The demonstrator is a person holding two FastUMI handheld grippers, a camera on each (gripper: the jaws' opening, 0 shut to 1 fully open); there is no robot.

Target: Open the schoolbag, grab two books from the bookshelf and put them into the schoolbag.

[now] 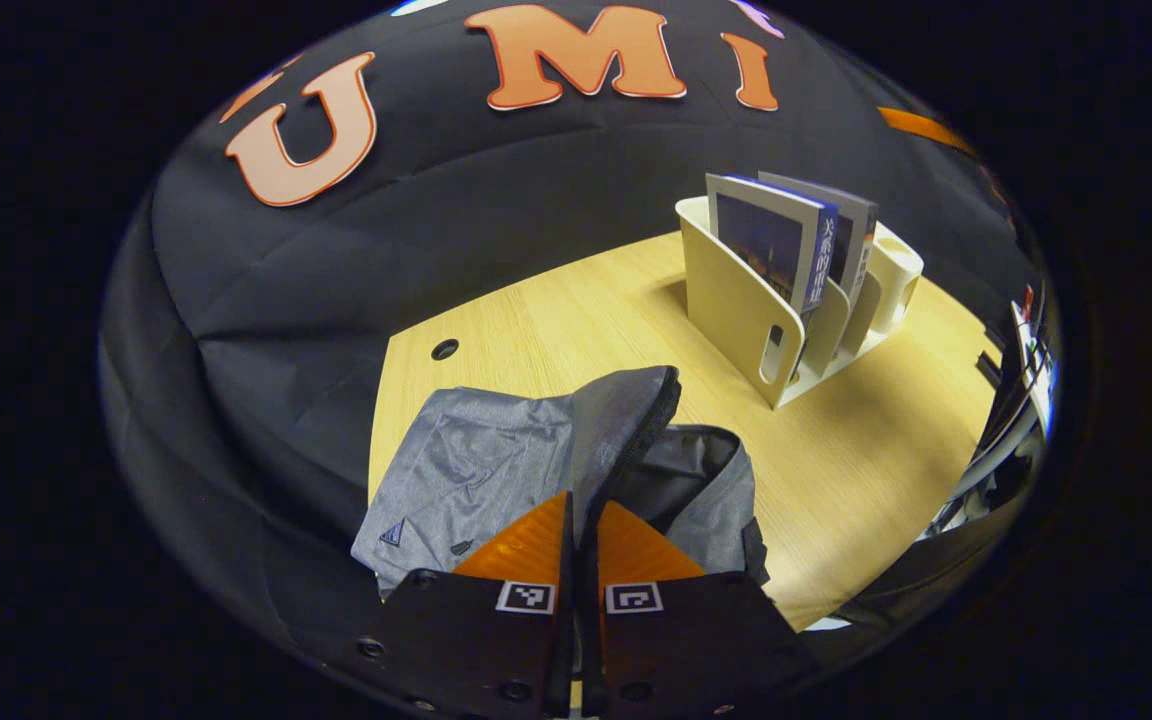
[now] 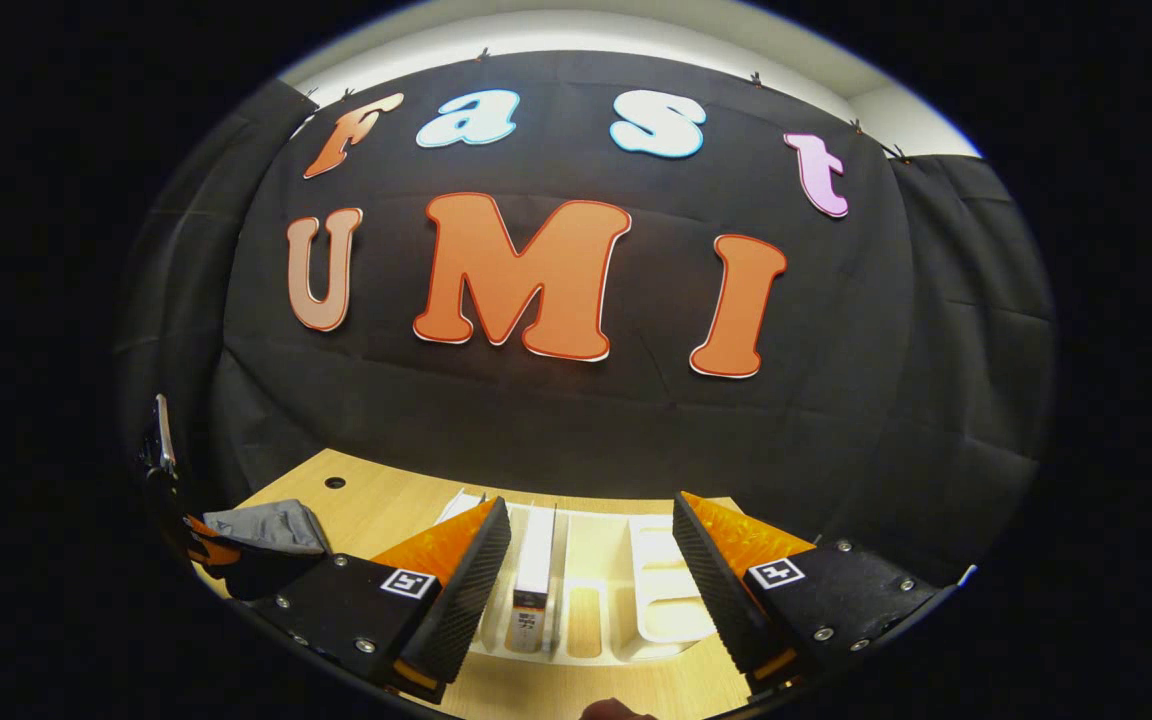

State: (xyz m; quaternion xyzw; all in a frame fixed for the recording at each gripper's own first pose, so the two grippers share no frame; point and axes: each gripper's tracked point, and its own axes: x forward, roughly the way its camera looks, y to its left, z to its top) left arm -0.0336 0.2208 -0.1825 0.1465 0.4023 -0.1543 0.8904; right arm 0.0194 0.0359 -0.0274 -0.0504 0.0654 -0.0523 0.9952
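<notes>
In the left gripper view we look down, close over the schoolbag [image 1: 496,470], with the bookshelf [image 1: 786,300] farther off at two o'clock. The right gripper view sits low above that bookshelf [image 2: 586,580], facing the wall; the bag [image 2: 266,528] lies at nine o'clock.

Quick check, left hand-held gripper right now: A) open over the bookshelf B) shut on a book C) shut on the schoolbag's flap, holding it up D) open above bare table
C: in the left gripper view the left hand-held gripper has both fingers pressed on the grey schoolbag flap, raised off the table.
</notes>
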